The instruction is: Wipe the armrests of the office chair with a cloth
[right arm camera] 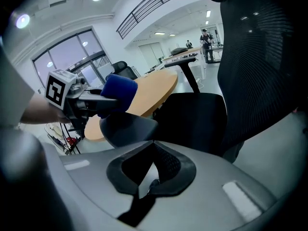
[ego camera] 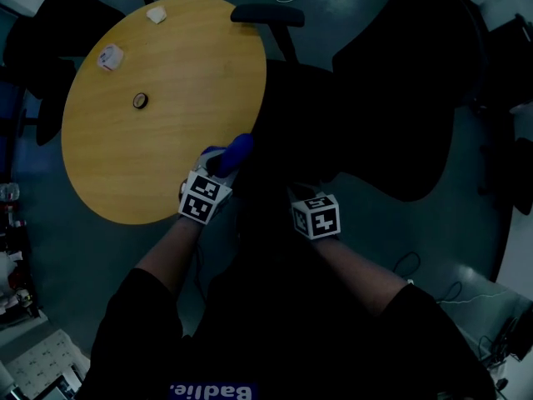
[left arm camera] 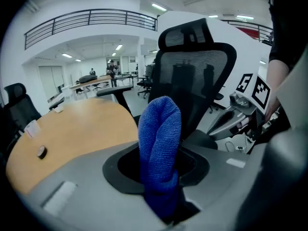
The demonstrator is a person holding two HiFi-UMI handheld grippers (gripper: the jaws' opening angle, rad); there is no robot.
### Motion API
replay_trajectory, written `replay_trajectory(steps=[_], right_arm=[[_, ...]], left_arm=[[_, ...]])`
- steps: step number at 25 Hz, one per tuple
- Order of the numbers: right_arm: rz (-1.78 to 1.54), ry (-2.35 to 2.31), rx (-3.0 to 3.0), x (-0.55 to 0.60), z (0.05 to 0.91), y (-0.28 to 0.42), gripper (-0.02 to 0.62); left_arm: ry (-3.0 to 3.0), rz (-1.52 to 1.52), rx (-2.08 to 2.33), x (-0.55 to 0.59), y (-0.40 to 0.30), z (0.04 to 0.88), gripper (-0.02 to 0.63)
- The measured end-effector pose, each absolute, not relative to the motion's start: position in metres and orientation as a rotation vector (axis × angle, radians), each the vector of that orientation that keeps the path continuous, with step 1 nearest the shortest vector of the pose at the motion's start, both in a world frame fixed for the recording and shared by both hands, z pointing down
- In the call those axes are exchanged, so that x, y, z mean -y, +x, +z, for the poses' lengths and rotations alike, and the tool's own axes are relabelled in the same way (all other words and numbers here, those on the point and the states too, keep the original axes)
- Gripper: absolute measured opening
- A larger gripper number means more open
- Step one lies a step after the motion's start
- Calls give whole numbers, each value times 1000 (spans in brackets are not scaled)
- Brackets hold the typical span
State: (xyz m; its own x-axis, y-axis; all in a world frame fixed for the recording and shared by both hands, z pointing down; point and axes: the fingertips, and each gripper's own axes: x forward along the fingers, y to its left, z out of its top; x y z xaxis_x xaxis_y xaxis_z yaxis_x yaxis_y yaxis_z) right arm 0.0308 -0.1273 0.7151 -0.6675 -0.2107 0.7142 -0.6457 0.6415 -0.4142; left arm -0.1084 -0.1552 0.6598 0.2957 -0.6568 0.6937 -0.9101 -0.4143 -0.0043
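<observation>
- Closest to me in the left gripper view, the left gripper (left arm camera: 161, 196) has its jaws clamped on a blue cloth (left arm camera: 160, 143), which stands up from them as a folded roll.
- In the right gripper view, the right gripper (right arm camera: 144, 191) has its jaws together with nothing between them.
- From the head view I see both grippers held out on the person's forearms (ego camera: 179, 252) in front of the black office chair (ego camera: 333, 115), left gripper (ego camera: 218, 172) beside right gripper (ego camera: 310, 200).
- The cloth (ego camera: 233, 152) sits by the edge of the round wooden table (ego camera: 166, 98), on the chair's table side.
- The right gripper view shows the cloth (right arm camera: 118, 93) just above the near armrest (right arm camera: 127, 129); I can't tell whether they touch.
- The far armrest (ego camera: 266, 13) is beyond the table's rim, well apart from both grippers.
- The mesh chair back (left arm camera: 192, 76) rises right behind the cloth.
- On the table lie a white box (ego camera: 110, 57) and a small dark round thing (ego camera: 140, 100), apart from each other.
</observation>
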Motion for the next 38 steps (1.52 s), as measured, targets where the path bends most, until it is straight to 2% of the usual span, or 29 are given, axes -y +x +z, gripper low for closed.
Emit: replay_trajectory(steps=[9, 14, 18, 21, 25, 32, 38], right_arm=[[890, 591, 2248, 126, 716, 24, 2], [906, 528, 2273, 124, 717, 37, 2], [932, 517, 2303, 130, 710, 55, 2], [955, 546, 2329, 140, 700, 70, 2], [978, 596, 2345, 150, 685, 78, 2], [965, 755, 2337, 198, 659, 41, 2], [969, 1032, 2283, 260, 628, 7, 2]], left_arm=[[2281, 816, 1204, 171, 4, 663, 146], [2223, 585, 1162, 173, 49, 657, 146], [2228, 393, 1210, 173, 55, 617, 146], [2232, 226, 1337, 168, 31, 569, 147], [2196, 89, 1540, 161, -39, 518, 147], [2278, 102, 1732, 232, -193, 470, 147], [2395, 144, 1743, 315, -291, 443, 147]])
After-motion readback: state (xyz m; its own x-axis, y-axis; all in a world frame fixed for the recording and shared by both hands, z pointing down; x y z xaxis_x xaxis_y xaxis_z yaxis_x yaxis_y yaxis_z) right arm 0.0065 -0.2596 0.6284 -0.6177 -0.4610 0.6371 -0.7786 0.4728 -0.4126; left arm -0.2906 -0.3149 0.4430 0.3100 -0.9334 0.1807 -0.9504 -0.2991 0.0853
